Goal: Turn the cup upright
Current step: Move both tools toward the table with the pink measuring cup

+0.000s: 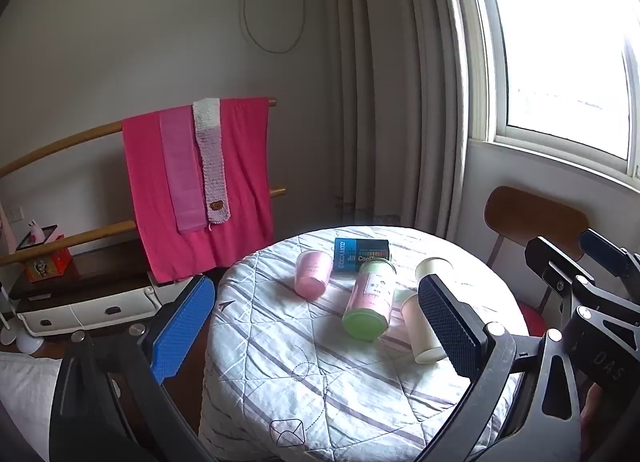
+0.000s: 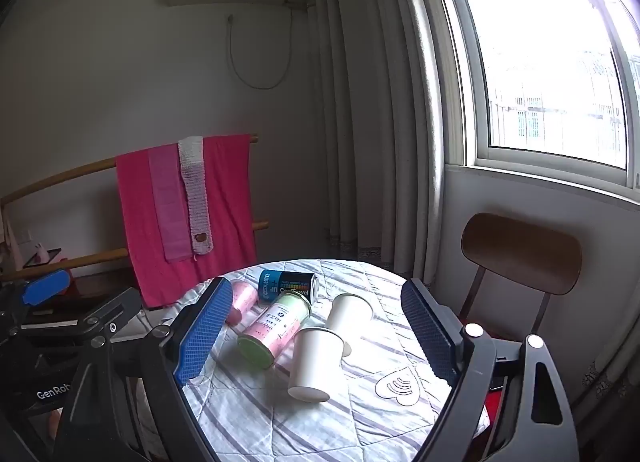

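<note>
Two white paper cups stand upside down on the round table (image 2: 280, 422): the near cup (image 2: 314, 362) and the far cup (image 2: 349, 316). In the left wrist view the near cup (image 1: 420, 330) is partly behind my right finger and the far cup (image 1: 433, 268) sits beyond it. A pink cup (image 1: 313, 274) lies on its side at the back left; in the right wrist view the pink cup (image 2: 242, 300) is partly hidden. My left gripper (image 1: 316, 322) is open and empty above the table. My right gripper (image 2: 316, 338) is open and empty, its fingers on either side of the cups, short of them.
A pink-and-green jar (image 1: 370, 304) lies on its side mid-table, also seen in the right wrist view (image 2: 276, 328). A blue can (image 2: 286, 284) lies behind it. A wooden chair (image 2: 520, 258) stands at the right. A rack with pink towels (image 1: 196, 177) stands behind left.
</note>
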`<state>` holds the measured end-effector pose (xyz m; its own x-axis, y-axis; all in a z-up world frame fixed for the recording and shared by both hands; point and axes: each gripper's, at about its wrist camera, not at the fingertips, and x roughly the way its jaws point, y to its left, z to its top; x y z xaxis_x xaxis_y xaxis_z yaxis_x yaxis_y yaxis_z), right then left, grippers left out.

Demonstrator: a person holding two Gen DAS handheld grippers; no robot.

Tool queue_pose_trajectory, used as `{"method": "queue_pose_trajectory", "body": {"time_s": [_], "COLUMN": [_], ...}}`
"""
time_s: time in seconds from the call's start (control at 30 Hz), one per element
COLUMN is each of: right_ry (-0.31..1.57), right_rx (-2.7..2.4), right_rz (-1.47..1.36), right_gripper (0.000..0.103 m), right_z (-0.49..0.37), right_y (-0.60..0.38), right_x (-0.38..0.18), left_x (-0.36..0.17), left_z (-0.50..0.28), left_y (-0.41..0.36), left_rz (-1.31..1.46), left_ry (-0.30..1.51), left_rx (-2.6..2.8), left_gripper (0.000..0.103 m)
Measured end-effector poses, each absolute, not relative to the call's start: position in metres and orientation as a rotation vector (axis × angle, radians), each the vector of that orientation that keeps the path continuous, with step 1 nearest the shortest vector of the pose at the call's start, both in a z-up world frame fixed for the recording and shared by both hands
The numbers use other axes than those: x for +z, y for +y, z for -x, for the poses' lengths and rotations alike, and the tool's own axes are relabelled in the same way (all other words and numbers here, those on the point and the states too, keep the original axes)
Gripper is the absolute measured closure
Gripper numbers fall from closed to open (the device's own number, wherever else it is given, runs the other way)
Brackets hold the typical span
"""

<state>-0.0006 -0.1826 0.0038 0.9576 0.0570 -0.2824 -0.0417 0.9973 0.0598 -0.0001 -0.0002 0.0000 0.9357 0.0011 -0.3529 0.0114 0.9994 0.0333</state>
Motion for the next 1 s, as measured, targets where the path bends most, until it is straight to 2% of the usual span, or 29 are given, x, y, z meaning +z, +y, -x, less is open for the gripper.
{"method": "queue_pose_trajectory", "body": {"time_s": [1.0], "right_ry": [0.408], "right_rx": [0.037], "right_rz": [-0.086], "right_gripper": [0.015], "right_z": [-0.022], "right_y": [-0.194], "right_x": [-0.017], "left_x": [-0.027], "left_z": [-0.031], "left_y": [-0.006], "left_rz": [-0.045], "left_ry": [0.46], "left_rx": [-0.036], "left_gripper": [0.0]}}
